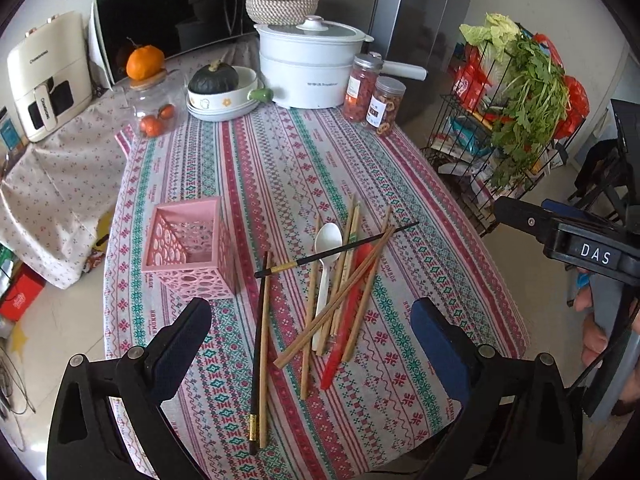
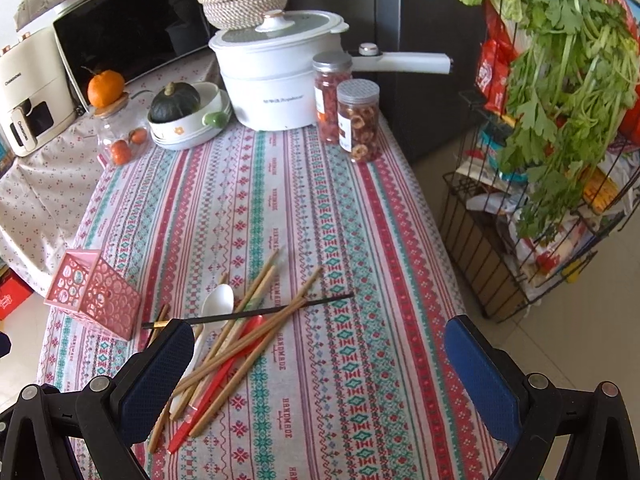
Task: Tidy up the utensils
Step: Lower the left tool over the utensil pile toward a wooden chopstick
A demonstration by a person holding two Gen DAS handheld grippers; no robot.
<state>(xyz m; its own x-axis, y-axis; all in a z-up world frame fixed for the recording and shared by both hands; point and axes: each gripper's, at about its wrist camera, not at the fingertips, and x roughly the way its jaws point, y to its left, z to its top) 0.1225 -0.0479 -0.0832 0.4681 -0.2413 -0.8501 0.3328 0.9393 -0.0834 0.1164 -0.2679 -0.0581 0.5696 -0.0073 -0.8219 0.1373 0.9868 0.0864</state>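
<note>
With both grippers' fingers point(image 1: 188, 332) spread and empty, no utensil is yet taken; the chopsticks point(image 1: 332, 300) ahead likely need grasping for the pink holder point(image 1: 192, 248).

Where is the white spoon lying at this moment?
In the left wrist view the white spoon lies mid-table in the chopstick pile, right of the pink holder, under the black chopstick.

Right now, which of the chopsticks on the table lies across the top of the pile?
The black chopstick with the gold band lies crosswise on top of the white plastic spoon and the tan wooden chopsticks, which all run lengthwise.
</note>
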